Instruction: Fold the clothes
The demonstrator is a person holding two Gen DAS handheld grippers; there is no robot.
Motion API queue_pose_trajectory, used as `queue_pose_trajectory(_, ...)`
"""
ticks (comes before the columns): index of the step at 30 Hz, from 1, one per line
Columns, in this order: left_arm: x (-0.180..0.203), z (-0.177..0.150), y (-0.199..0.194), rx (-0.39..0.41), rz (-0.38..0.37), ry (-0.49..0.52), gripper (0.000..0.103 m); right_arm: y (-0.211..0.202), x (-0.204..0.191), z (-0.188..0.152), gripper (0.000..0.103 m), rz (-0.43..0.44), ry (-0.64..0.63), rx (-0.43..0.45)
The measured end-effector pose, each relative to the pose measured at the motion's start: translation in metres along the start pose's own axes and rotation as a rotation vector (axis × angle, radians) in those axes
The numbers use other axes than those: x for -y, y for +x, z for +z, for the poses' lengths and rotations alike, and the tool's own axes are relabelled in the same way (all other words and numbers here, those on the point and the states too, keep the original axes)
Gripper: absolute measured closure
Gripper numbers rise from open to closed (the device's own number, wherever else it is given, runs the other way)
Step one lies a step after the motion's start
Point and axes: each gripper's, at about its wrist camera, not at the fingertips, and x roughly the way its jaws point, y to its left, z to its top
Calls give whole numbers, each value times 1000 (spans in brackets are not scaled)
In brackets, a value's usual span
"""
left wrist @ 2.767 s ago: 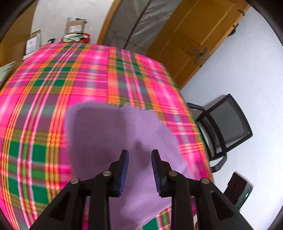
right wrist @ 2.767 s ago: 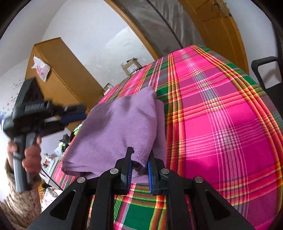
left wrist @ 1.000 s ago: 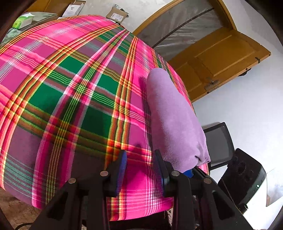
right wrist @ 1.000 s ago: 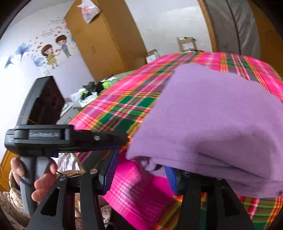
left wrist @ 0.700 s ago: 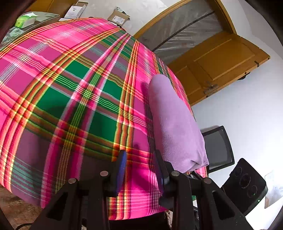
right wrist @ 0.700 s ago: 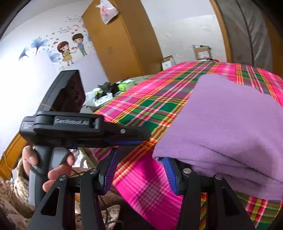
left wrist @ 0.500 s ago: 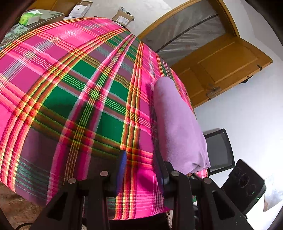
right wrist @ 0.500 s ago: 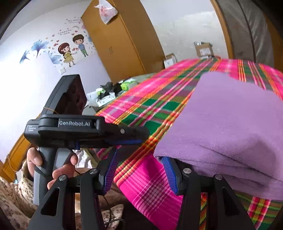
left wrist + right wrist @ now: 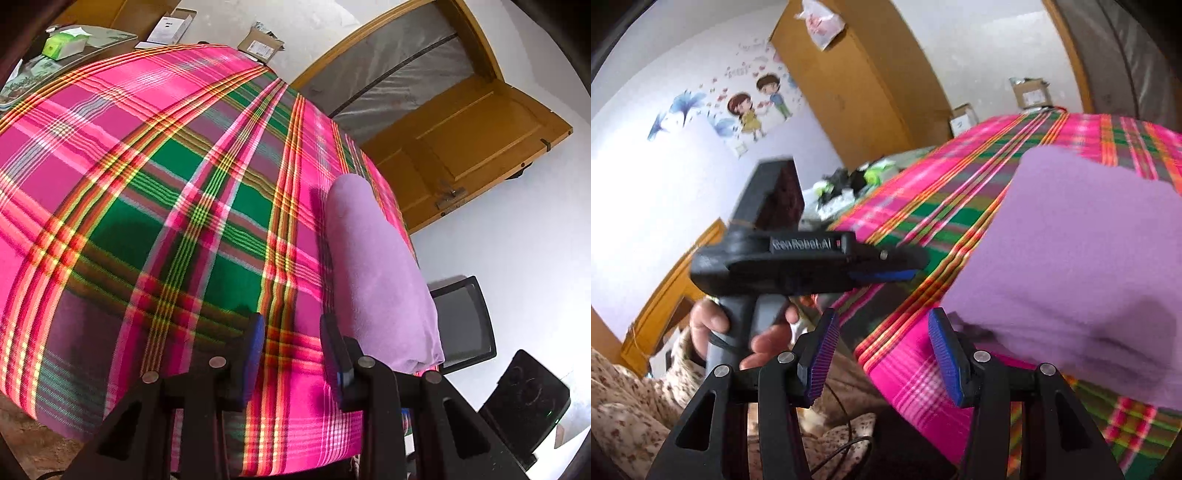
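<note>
A folded purple garment (image 9: 373, 266) lies on the pink and green plaid tablecloth (image 9: 147, 192) near the table's right edge; in the right wrist view the same purple garment (image 9: 1082, 254) fills the right side. My left gripper (image 9: 291, 332) is open just left of the garment's near end, with only tablecloth between its blue pads. My right gripper (image 9: 882, 332) is open over the table's near edge, its right pad close to the garment's lower fold. The left gripper (image 9: 886, 275) also shows in the right wrist view, held by a hand (image 9: 713, 325).
A black mesh chair (image 9: 465, 325) stands beyond the table's right edge, below a wooden door (image 9: 461, 147). Cardboard boxes (image 9: 260, 44) sit past the far end. A black device (image 9: 524, 402) is at lower right. A wooden cabinet (image 9: 857, 85) and cluttered side surface (image 9: 849, 181) lie left.
The right gripper let go of the purple garment and opened, then drew back and left from it. The left gripper swung from above the garment to its left side.
</note>
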Motion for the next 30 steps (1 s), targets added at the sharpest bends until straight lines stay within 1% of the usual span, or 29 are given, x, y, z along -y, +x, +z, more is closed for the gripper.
queue_pose_trajectory(2,2,0,3,-8,-6,10,72,-19,8,5,50,-19,27,57)
queue_pose_trajectory(5,2,-1,7,-22,-11,13,72,-58,29,15,50,-50,97,175)
queue_pose_trajectory(6,1,-2,9,-25,-13,8,72,-71,38,18,50,-100,110,212)
queue_pose_trajectory(7,1,-2,9,-27,-13,3,72,-80,47,20,50,-166,119,231)
queue_pose_trajectory(9,1,-3,9,-26,-18,3,72,-92,66,20,50,-304,149,233)
queue_pose_trajectory(10,1,-4,9,-27,-18,5,71,-96,77,17,50,-356,184,227)
queue_pose_trajectory(13,2,-3,10,-30,-18,5,70,-104,104,6,50,-443,288,220)
queue_pose_trajectory(16,5,-3,13,-43,-10,18,68,-106,120,-6,50,-463,359,225)
queue_pose_trajectory(18,7,-2,14,-47,-6,28,68,-108,128,-11,50,-498,398,223)
queue_pose_trajectory(20,12,0,16,-46,25,53,68,-112,131,-13,50,-503,411,240)
queue_pose_trajectory(21,14,0,16,-46,34,68,68,-115,132,-12,50,-510,409,245)
queue_pose_trajectory(23,19,3,19,-50,26,85,68,-119,134,-9,50,-534,396,246)
queue_pose_trajectory(25,23,6,23,-66,-5,90,68,-121,137,-6,50,-544,384,244)
queue_pose_trajectory(26,25,9,27,-82,-14,92,68,-121,139,-5,50,-545,377,238)
queue_pose_trajectory(30,29,20,35,-104,-11,97,68,-120,147,-3,50,-555,355,201)
